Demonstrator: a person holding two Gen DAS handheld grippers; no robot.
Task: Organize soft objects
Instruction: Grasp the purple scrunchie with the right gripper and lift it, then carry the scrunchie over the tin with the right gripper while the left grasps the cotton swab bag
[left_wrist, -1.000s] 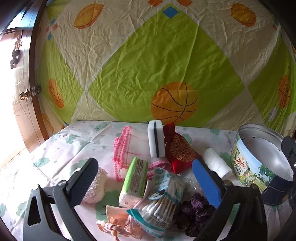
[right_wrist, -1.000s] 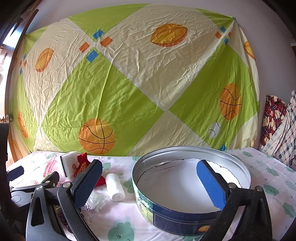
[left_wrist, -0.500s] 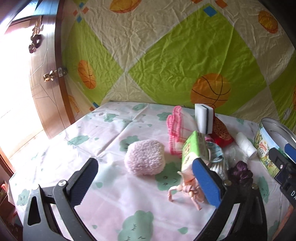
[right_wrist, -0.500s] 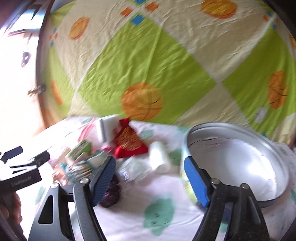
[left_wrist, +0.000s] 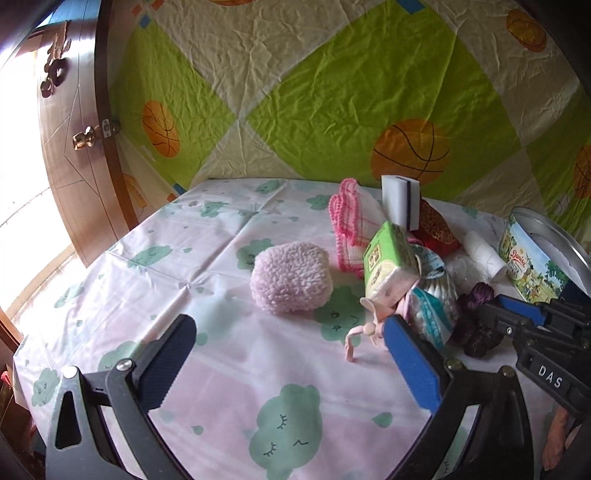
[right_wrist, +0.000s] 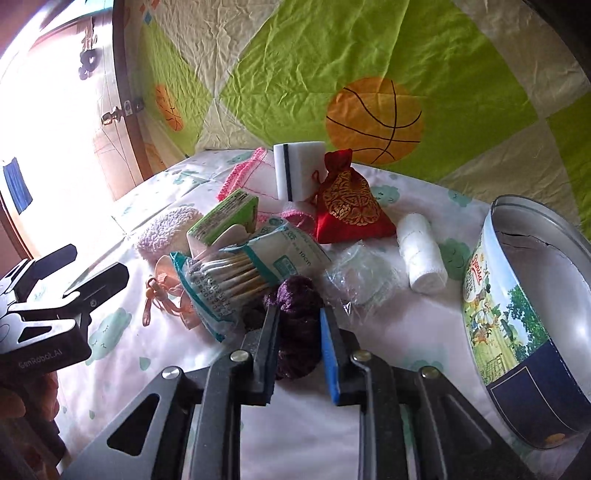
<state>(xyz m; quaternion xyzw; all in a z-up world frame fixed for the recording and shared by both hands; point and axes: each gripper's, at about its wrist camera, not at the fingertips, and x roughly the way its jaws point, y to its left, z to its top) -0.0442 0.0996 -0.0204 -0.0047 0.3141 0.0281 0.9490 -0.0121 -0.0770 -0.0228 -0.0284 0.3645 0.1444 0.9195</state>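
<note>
Purple scrunchie (right_wrist: 295, 317), lower centre: our right gripper (right_wrist: 297, 314) is closing on it; our left gripper (left_wrist: 284, 336) gapes empty.

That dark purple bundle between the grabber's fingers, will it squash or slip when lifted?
The purple bundle looks like gathered, ruffled fabric, so it probably squashes and droops. The right gripper is closing around it; its crinkly surface should resist slipping. It likely weighs little.
</note>
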